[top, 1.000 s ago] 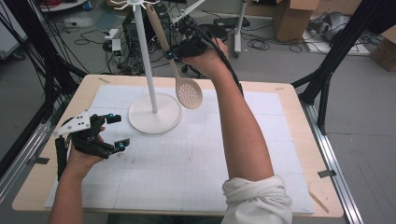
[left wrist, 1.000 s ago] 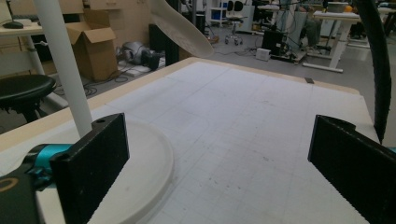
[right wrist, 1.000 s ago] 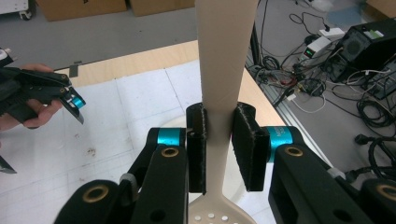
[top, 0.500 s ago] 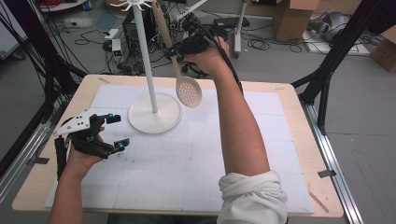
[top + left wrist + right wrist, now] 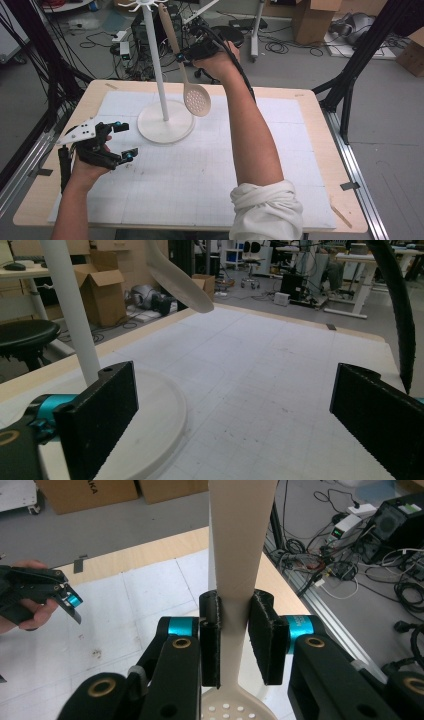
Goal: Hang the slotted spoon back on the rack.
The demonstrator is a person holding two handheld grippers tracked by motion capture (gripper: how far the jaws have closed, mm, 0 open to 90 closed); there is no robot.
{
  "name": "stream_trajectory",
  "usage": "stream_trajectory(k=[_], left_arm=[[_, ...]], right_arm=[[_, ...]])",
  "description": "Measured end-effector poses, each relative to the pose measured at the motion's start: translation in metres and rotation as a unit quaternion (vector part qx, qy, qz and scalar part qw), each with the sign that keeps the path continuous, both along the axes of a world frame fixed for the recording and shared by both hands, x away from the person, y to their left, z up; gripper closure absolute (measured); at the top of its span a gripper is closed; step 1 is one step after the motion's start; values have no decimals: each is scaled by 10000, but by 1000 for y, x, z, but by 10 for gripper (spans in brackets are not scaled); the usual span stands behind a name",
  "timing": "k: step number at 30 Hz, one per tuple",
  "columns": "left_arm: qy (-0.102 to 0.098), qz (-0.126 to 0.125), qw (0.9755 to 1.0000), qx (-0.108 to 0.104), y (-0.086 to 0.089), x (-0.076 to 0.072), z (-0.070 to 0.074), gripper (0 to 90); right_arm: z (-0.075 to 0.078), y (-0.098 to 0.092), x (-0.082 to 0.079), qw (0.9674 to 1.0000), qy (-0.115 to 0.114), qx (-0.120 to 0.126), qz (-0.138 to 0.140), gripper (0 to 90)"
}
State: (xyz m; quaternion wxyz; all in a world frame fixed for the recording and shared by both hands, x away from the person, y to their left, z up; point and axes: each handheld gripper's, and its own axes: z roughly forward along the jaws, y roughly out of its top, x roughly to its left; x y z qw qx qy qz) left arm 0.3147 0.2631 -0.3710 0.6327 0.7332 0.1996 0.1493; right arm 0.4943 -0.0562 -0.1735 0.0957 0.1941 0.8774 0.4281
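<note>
A beige slotted spoon (image 5: 197,100) hangs bowl down above the table, and my right gripper (image 5: 182,56) is shut on its handle. Its upper end reaches near the hooks (image 5: 145,6) of a white stand (image 5: 156,60) with a round base (image 5: 166,121). In the right gripper view the pads (image 5: 264,637) press on the handle (image 5: 240,540) either side, with the holed bowl (image 5: 235,707) below. My left gripper (image 5: 125,140) rests open on the mat at the left, nothing between its jaws (image 5: 235,415). From there the spoon bowl (image 5: 180,277) hangs beside the stand pole (image 5: 67,305).
A white gridded mat (image 5: 200,170) covers the wooden table (image 5: 320,150). The person's right forearm (image 5: 255,135) crosses the middle of the table. A black cable (image 5: 400,315) hangs from the right gripper. Boxes, cables and equipment lie on the floor beyond the far edge.
The right hand has shifted slightly left towards the stand's top, with the spoon still in its grip. The left hand and its gripper have stayed put.
</note>
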Motion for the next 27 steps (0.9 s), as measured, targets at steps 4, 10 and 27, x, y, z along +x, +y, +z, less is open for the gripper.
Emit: stream_trajectory(k=[4,10,27], left_arm=[[38,-10,10000,14,-2,1,-1,58],[21,-6,10000,-12,-1,0,-1,58],[35,-16,10000,23,-2,0,-1,58]], right_arm=[[-2,0,2,9999,86,79,-101,636],[-3,-2,-2,9999,8,108,-118,541],[-15,-38,-40,9989,-305,322,150,408]])
